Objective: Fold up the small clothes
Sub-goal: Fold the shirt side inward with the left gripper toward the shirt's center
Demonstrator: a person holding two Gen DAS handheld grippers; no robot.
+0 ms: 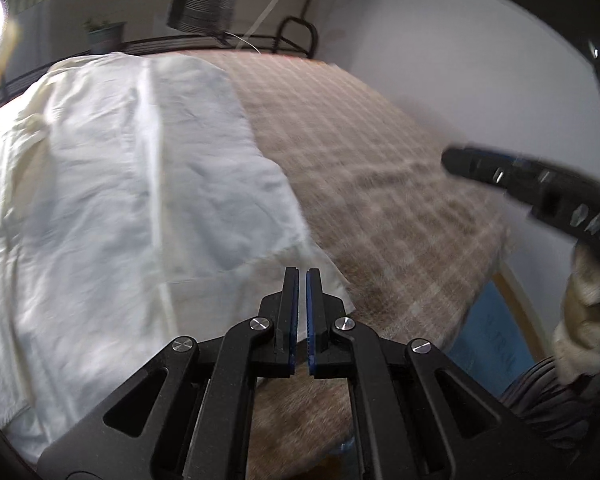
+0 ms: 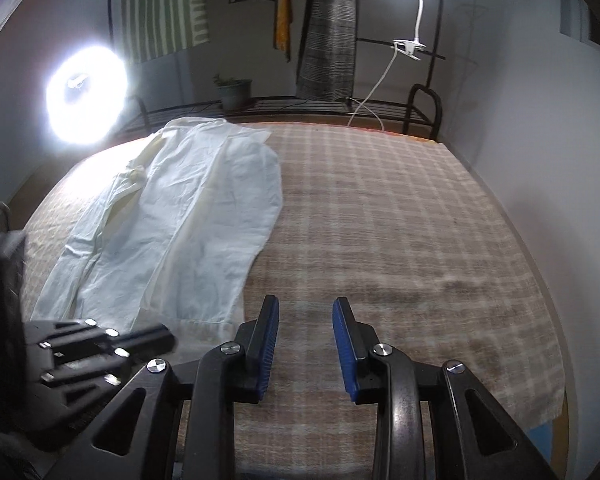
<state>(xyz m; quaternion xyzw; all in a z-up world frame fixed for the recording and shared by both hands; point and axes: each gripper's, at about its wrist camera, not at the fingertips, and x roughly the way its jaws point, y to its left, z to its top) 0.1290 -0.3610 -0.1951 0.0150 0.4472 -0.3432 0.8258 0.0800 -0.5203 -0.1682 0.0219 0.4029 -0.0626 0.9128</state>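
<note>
A white garment point(image 1: 140, 184) lies spread flat along the left part of the plaid bed cover point(image 1: 380, 184). My left gripper point(image 1: 302, 272) hovers over the garment's near right corner, its blue pads together with nothing between them. My right gripper point(image 1: 452, 158) reaches in from the right, above bare cover. In the right wrist view the garment point(image 2: 204, 216) stretches from near left to far centre. My right gripper point(image 2: 306, 304) stands open over the plaid cover point(image 2: 400, 220), holding nothing. The left gripper point(image 2: 168, 338) shows blurred at lower left, by the garment's near hem.
A ring light point(image 2: 86, 92) glares at far left. Behind the bed stand a black metal rack point(image 2: 424, 108), a potted plant point(image 2: 234, 92) and a clip lamp point(image 2: 408, 48). Hanging clothes point(image 2: 332, 32) fill the back. A grey wall point(image 2: 540, 140) borders the right. A gloved hand point(image 1: 584, 320) is at right.
</note>
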